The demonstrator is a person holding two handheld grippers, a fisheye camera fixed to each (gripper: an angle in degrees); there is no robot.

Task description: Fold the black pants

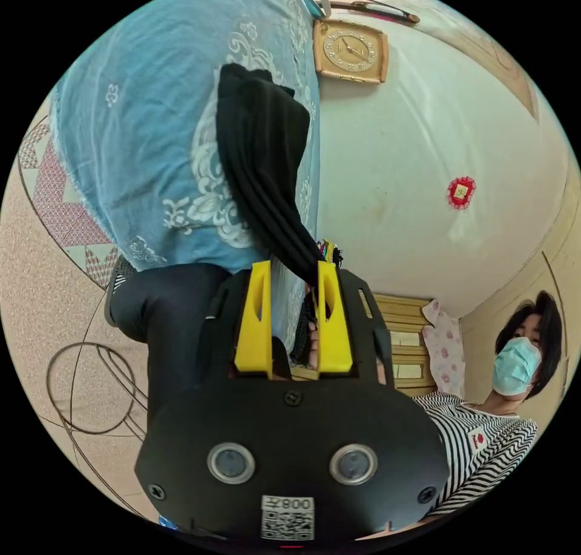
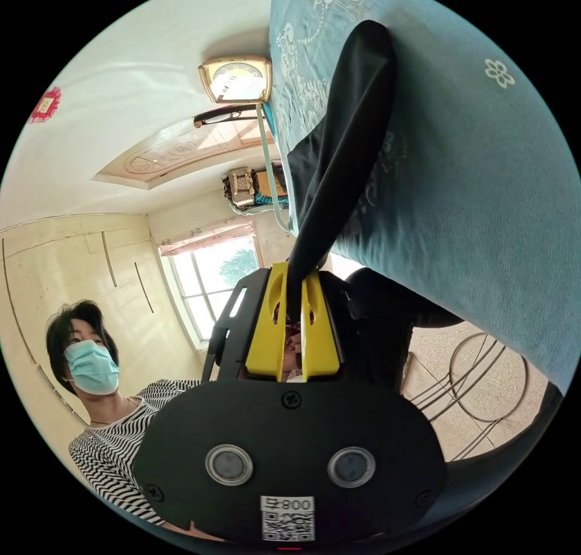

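At frame centre of each view, the left gripper (image 1: pixel 293 276) and right gripper (image 2: pixel 295 288) clamp the black pants (image 1: pixel 263 155) against the blue cloth (image 1: pixel 145 125).

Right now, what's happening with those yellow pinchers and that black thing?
A person in a striped shirt holds a gripper in each hand and is handling the black pants. The left gripper has the bunched black cloth running between its yellow jaws. The right gripper is shut on another part of the pants. The pants stretch from the jaws to the blue patterned cloth and rest on it, not yet neatly folded.
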